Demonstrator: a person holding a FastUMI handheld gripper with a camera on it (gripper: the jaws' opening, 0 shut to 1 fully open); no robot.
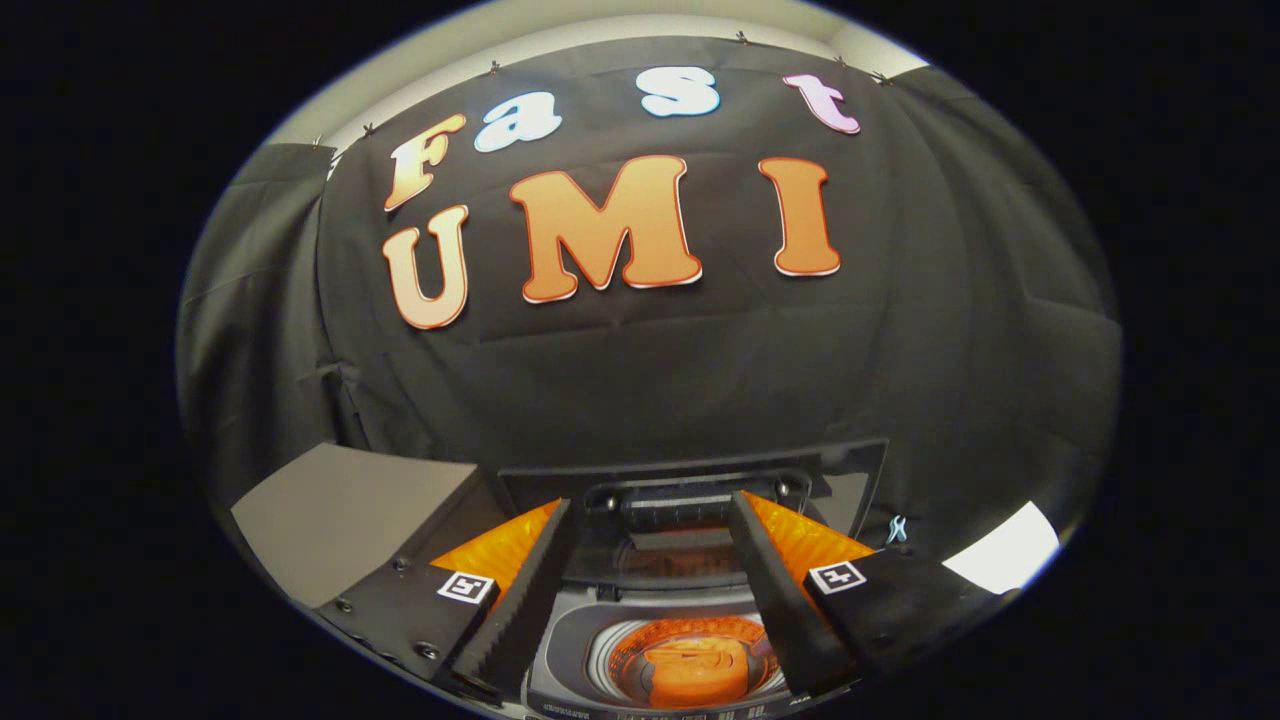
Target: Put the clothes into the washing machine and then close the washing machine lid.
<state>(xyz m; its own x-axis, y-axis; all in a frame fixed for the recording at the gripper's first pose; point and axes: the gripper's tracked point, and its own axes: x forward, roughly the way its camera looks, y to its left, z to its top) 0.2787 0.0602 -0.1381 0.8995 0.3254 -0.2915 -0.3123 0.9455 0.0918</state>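
Note:
A small grey top-loading washing machine (572,640) stands below and just ahead of me. Its dark lid (850,470) is raised upright at the back, against the booth wall. An orange garment (695,668) lies inside the round drum, seen between my two fingers. My gripper (652,500) hovers above the machine's opening, open, with nothing between its fingers (770,590). The fingertips point towards the raised lid's hinge area.
A grey box-like panel (340,510) stands to the left of the machine. A white sheet (1005,555) lies to the right, with a small clip (897,528) near it. The black cloth wall (650,380) rises close behind the lid.

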